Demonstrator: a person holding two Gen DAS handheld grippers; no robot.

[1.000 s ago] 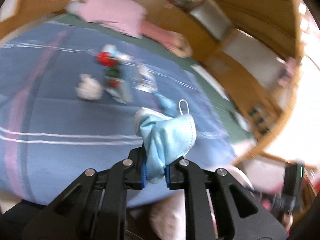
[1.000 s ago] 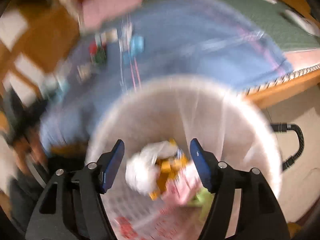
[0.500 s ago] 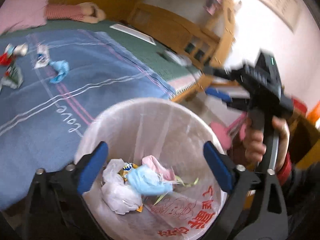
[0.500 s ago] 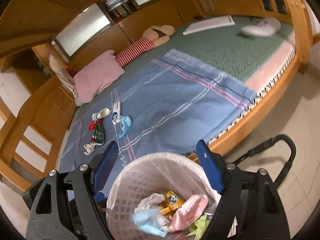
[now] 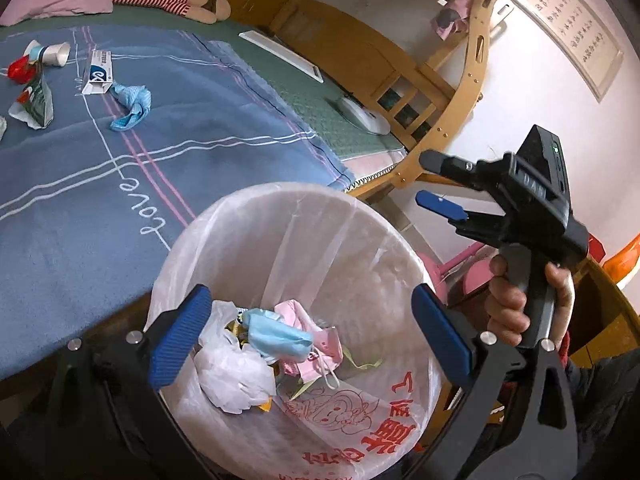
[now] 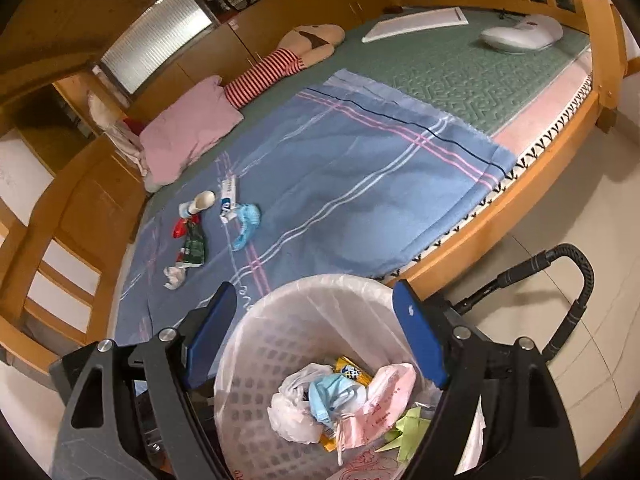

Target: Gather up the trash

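A white-lined trash bin [image 5: 304, 216] stands beside the bed, and my left gripper [image 5: 310, 296] hangs open over it. A light blue face mask [image 5: 276, 336] lies loose on the bags and wrappers inside. My right gripper [image 6: 314, 290] hovers over the same bin [image 6: 320, 284], its jaws opening with nothing between them. On the blue blanket [image 6: 360, 184] lie a crumpled blue mask [image 6: 248, 224], a white and blue box [image 6: 228, 196], a paper cup [image 6: 198, 204], a red wrapper [image 6: 180, 228], a green packet [image 6: 194, 246] and a white tissue [image 6: 174, 276].
A person's hand [image 5: 508, 304] holds the right gripper's handle [image 5: 532, 216] to the right of the bin. A pink pillow [image 6: 188, 128], a striped plush [image 6: 276, 68] and a white device [image 6: 520, 34] lie on the wooden-framed bed [image 6: 520, 200]. A black cable [image 6: 576, 280] loops over the tiled floor.
My left gripper swung from the bed to above the bin, opened and let the blue mask fall inside. My right gripper widened and lifted slightly over the bin.
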